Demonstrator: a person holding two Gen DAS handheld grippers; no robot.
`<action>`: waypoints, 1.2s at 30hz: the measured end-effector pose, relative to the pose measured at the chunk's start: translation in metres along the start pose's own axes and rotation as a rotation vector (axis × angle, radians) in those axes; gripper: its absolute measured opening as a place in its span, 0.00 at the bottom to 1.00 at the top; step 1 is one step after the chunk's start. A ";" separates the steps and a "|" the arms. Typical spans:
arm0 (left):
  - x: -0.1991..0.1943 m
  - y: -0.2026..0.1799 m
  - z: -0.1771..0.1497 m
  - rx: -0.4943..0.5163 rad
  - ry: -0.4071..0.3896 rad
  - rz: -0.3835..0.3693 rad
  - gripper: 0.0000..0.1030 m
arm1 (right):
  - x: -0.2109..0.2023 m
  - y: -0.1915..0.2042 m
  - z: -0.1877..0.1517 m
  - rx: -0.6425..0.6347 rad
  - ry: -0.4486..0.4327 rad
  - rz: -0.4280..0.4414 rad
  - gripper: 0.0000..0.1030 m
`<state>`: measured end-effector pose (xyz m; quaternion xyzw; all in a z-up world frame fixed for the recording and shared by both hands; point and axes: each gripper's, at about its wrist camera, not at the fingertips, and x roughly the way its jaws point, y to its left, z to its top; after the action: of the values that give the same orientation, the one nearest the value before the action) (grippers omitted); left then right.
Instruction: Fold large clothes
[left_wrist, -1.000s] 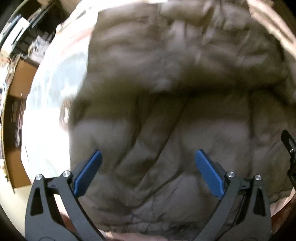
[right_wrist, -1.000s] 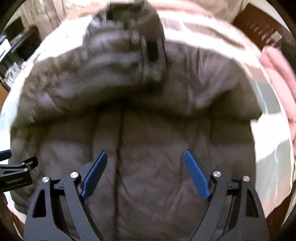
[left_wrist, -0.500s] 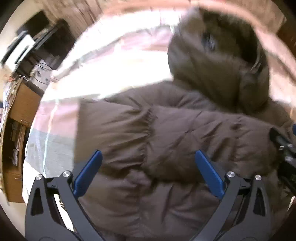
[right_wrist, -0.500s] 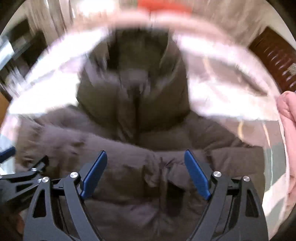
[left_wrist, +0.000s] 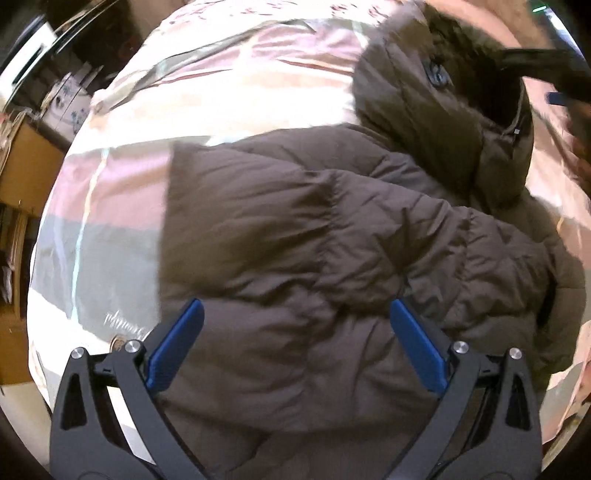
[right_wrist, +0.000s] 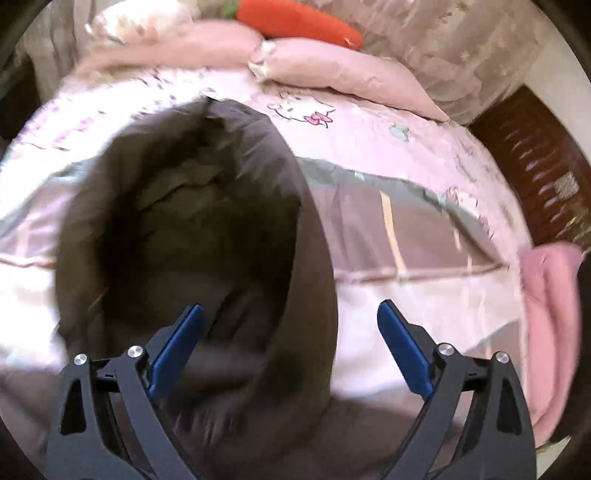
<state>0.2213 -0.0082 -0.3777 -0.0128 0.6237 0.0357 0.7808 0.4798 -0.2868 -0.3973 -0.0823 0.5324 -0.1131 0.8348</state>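
right gripper (right_wrist: 290, 341) advanced over jacket hood (right_wrist: 192, 229)

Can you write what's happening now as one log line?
coat: on bed | hood: open | left gripper: open | right gripper: open, over hood

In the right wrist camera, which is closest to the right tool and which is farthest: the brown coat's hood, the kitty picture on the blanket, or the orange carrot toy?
From the right tool, nearest first:
1. Brown coat's hood, right in front, slightly left, partly between the tool's fingers.
2. Kitty picture, on the pink blanket beyond the hood, a little right.
3. Orange carrot toy, at the very top, behind the pink pillows.
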 end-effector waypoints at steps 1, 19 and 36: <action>-0.004 0.005 -0.004 -0.006 0.000 0.002 0.98 | 0.014 0.007 0.012 -0.030 0.013 -0.058 0.85; 0.007 0.057 -0.033 -0.137 0.059 -0.002 0.98 | -0.106 -0.145 -0.227 0.309 -0.003 0.289 0.28; -0.009 -0.025 -0.035 -0.049 0.053 -0.056 0.98 | -0.118 -0.112 -0.293 0.816 0.273 0.991 0.88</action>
<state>0.1869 -0.0356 -0.3771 -0.0502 0.6425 0.0290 0.7641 0.1548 -0.3664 -0.3888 0.5110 0.5227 0.0826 0.6774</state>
